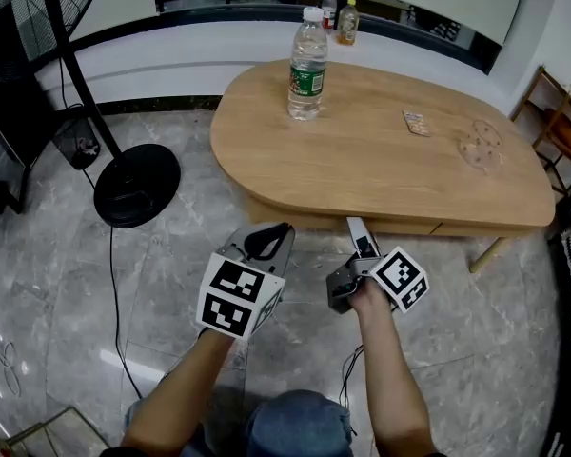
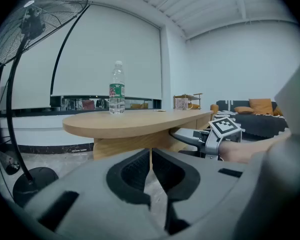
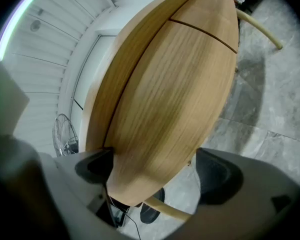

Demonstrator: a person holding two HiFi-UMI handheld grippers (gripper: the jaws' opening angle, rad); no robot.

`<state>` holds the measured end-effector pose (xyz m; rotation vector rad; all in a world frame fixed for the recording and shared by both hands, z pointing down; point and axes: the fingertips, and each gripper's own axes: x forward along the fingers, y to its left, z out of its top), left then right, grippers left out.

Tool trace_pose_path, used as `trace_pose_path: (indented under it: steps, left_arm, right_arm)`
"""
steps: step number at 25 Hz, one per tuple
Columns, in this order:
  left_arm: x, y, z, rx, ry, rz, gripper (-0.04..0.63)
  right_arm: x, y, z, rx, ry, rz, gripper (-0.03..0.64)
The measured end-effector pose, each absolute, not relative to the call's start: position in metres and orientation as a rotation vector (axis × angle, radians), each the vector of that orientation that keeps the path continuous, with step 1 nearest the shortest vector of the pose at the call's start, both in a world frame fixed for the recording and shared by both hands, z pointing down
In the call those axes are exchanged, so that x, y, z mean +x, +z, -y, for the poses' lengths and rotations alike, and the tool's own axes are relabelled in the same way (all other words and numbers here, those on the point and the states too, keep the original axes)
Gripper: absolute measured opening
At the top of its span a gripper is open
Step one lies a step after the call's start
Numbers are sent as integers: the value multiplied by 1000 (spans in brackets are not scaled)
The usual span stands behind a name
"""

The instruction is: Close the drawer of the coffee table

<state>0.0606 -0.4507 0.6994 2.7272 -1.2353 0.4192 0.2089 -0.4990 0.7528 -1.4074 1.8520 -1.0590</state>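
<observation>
At the far left a floor fan (image 1: 136, 185) stands on the marble floor, its round black base well apart from the coffee table (image 1: 371, 165). The left gripper (image 1: 266, 242) hangs in front of the table's near-left curve, clear of the wood, and points toward it. In the left gripper view its two dark pads are pressed together at the tips, with nothing pinched between them.

Farther along, a clear water bottle (image 1: 307, 64) with a green label stands upright on the tabletop near its back-left edge.

The right gripper (image 1: 357, 226), held in the person's right hand (image 1: 369, 297), reaches up under the front lip of the tabletop. The right gripper view shows its jaws spread wide. They frame the light wooden front of the drawer (image 3: 175, 94), which fills the space ahead of them. The left jaw sits right at the edge of the panel. Whether either jaw actually touches the wood is hard to tell from this close, distorted angle.

The drawer sits in the table's front apron, just below the top. In the head view its face seems about level with the rest of the band. A thin seam crosses the wood to the right of the gripper.

Right of that, a small packet (image 1: 417, 123) lies flat on the tabletop.
</observation>
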Motion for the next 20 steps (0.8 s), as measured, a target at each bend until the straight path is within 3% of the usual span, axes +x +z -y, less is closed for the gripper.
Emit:
trace_pose_path:
  steps: [7, 20]
  left_arm:
    - [59, 699, 446, 2730, 407, 1223, 21]
    - [45, 653, 424, 2716, 426, 1161, 8]
  right_arm:
    - [209, 755, 495, -1419, -1066, -1864, 506]
    - [210, 709, 436, -1626, -1042, -2057, 380]
